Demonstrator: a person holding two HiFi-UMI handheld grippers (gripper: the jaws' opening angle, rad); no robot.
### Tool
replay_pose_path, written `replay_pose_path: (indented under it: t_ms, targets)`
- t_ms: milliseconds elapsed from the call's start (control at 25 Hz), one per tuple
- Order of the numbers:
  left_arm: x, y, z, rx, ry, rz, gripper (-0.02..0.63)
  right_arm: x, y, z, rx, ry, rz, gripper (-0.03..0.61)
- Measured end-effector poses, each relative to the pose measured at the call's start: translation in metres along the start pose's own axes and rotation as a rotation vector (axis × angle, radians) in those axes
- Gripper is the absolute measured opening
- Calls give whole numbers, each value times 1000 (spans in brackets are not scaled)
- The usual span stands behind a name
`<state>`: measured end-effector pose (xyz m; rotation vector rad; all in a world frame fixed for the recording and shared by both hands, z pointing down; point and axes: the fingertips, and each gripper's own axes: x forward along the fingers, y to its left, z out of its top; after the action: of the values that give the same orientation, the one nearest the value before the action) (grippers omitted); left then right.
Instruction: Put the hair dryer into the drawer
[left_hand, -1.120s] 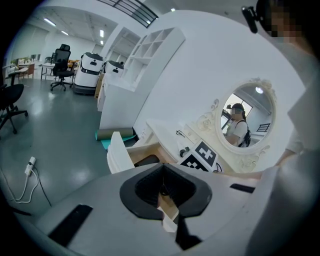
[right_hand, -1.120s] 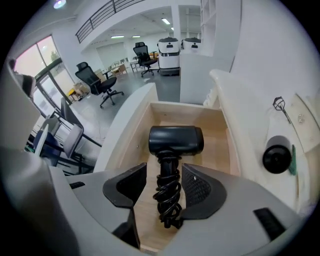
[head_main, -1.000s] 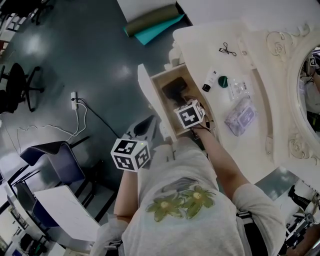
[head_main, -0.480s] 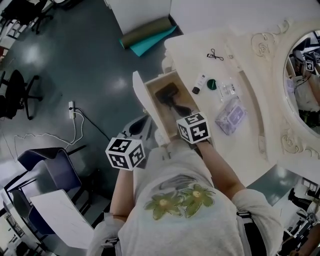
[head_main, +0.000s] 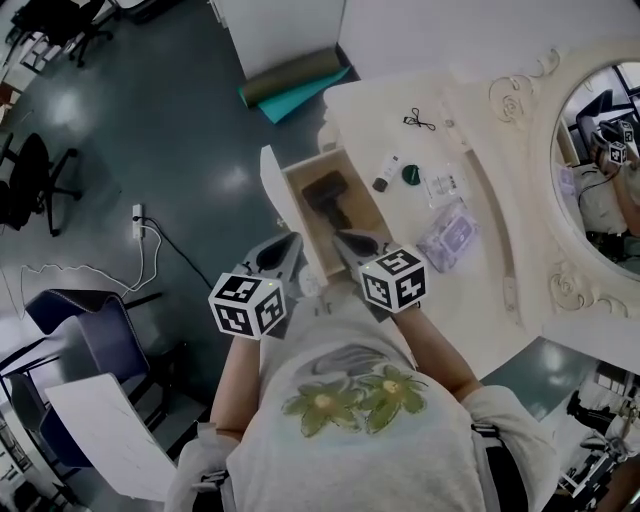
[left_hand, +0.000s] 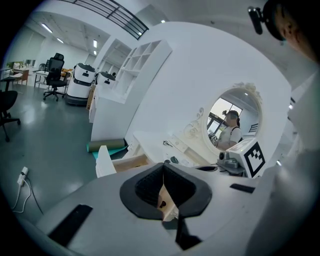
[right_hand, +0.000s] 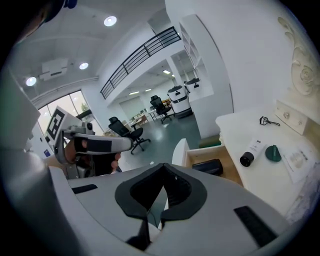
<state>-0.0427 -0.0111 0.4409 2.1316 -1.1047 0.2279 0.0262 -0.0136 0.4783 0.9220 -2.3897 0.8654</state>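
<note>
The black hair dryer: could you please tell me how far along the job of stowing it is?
Done: the black hair dryer lies inside the open wooden drawer. In hand: nothing; the right tongs have just closed empty, the left tongs are shut, empty too. Left: perhaps only pushing the drawer shut.

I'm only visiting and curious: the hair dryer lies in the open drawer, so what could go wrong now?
1. The drawer is open in front of the person, who could bump it.
2. If any part of the hair dryer sticks up, it might catch on closing; I can't tell its height.
</note>
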Motion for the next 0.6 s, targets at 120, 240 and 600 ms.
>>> replay_pose_path:
  t_ms: [120,240,600]
  targets:
    - [-2,-5,0,6,-5,-4,11,-8,7,-3,-2,-4,18,21]
    - [-3,-9,-1,11,-8,-6,9,-16,10,-4,-14,-6,17,21]
    - [-8,-21,-6,23,0,-21,11,-31,15,-7,-27,-7,2,21]
